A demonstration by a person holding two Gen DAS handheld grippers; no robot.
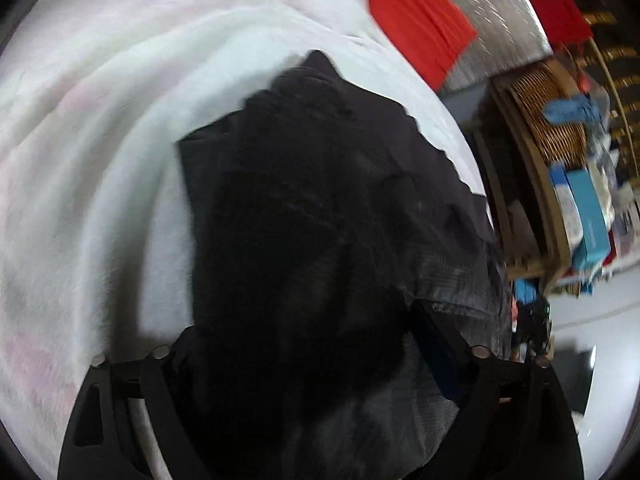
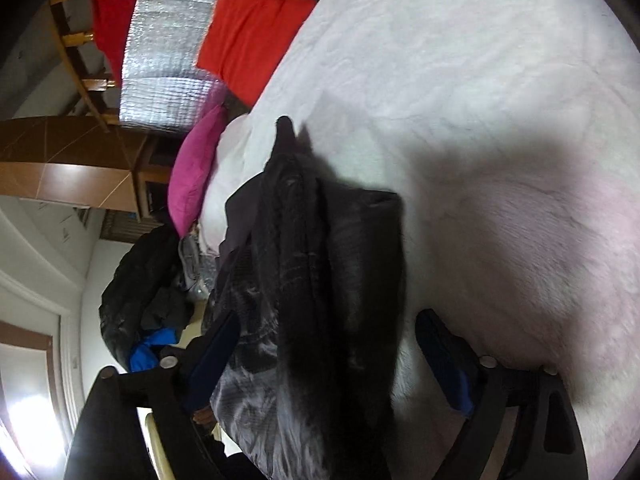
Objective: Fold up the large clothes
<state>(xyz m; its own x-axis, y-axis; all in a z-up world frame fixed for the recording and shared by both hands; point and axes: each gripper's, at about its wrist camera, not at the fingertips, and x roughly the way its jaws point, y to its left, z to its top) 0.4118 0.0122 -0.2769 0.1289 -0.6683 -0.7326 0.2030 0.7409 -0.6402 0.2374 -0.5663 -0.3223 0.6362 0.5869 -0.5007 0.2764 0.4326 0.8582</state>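
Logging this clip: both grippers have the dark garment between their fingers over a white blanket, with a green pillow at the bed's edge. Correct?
Not quite: the pillow is magenta, not green, as the right wrist view shows. The rest stands: left gripper, right gripper, dark garment, white blanket.

A dark garment (image 1: 304,220) is bunched between the left gripper's (image 1: 316,344) spread fingers (image 1: 436,344), filling the gap and hiding most of the left one. It drapes onto a white fluffy blanket (image 1: 100,140) covering the bed. A red pillow (image 1: 420,20) lies past the blanket's far edge, and a wicker basket (image 1: 540,120) stands off the bed's right side.
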